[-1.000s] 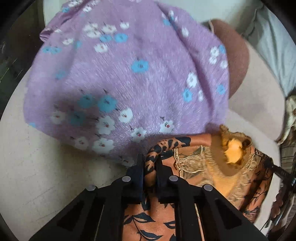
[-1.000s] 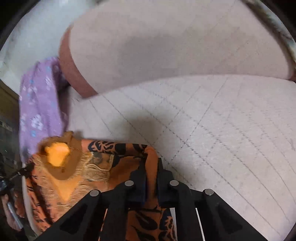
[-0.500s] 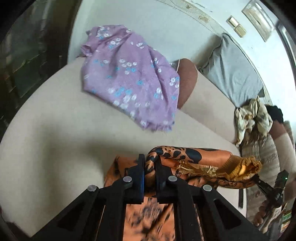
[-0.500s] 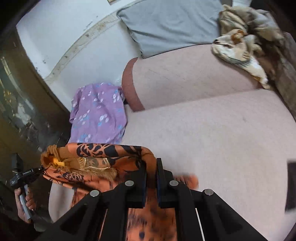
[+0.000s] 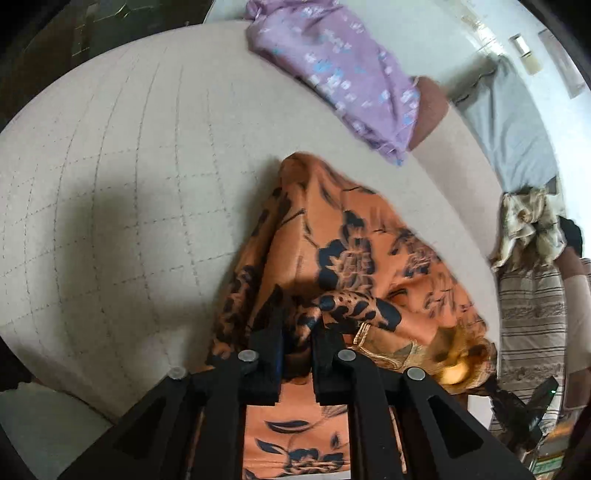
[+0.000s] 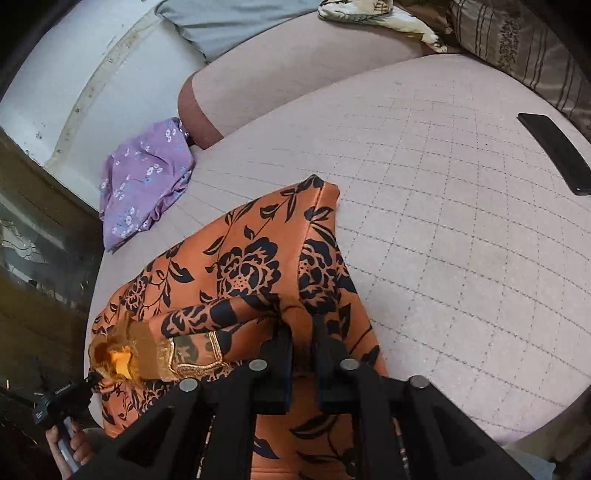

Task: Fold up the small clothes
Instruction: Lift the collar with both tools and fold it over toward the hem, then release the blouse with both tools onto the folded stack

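Note:
An orange garment with black flowers [image 5: 332,243] [image 6: 243,269] is held up over the beige quilted sofa seat [image 5: 110,184] [image 6: 443,229], its far end resting on the seat. My left gripper [image 5: 297,325] is shut on one top corner of it. My right gripper [image 6: 302,332] is shut on the other top corner. The gold-trimmed neckline [image 6: 192,354] sags between the two grippers. A purple floral garment [image 5: 343,70] [image 6: 144,177] lies at the seat's far corner.
A black phone [image 6: 554,151] lies on the seat at the right. A grey pillow [image 6: 229,22], a crumpled cream cloth [image 5: 528,221] [image 6: 376,14] and a striped cushion [image 6: 517,48] line the sofa back. The seat's front edge drops off below me.
Both grippers have lifted and pulled back with the orange garment. It now hangs spread out, its length stretched across the seat. The purple garment is much farther away.

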`<state>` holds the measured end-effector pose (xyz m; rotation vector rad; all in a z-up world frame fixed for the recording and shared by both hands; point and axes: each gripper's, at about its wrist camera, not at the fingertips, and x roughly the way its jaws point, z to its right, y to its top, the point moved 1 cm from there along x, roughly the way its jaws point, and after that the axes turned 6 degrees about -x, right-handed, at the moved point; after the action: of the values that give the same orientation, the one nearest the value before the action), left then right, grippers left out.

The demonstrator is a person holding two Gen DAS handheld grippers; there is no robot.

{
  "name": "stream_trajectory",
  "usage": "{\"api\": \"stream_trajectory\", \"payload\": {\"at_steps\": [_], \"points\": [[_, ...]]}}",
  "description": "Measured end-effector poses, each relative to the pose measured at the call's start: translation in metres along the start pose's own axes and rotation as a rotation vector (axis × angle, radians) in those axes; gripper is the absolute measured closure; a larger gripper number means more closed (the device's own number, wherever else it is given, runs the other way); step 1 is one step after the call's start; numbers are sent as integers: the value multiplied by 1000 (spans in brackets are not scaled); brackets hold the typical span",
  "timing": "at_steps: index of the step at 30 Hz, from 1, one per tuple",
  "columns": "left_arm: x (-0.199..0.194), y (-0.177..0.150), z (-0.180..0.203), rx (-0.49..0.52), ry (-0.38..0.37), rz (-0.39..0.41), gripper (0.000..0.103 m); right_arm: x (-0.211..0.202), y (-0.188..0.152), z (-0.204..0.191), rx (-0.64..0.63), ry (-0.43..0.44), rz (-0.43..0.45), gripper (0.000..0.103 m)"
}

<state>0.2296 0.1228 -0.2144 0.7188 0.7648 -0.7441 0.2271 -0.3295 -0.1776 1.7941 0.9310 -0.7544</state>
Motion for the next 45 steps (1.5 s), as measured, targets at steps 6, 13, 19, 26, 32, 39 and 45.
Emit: {"api": "stream_trajectory", "payload": {"at_steps": [6, 13, 19, 26, 32, 39, 45], "points": [[-32, -31, -2, -1, -12, -10, 48, -26, -24, -4, 13, 81, -11, 67], [-46, -56, 1, -182, -170, -90, 34, -55, -61, -18, 85, 188, -8, 22], [-22, -34, 14, -329, -158, -132, 34, -9, -56, -11, 307, 336, -106, 22], [5, -21, -1, -483, -33, -152, 41, 20, -29, 6, 425, 246, -150, 27], [9, -27, -1, -397, -2, -151, 96, 27, -27, -4, 293, 94, -191, 83], [-42, -22, 13, -210, -87, -69, 98, -17, -15, -9, 132, 94, -86, 97], [-4, -48, -12, -110, 66, -87, 98, -3, -38, -13, 14, -3, -145, 98]]}}
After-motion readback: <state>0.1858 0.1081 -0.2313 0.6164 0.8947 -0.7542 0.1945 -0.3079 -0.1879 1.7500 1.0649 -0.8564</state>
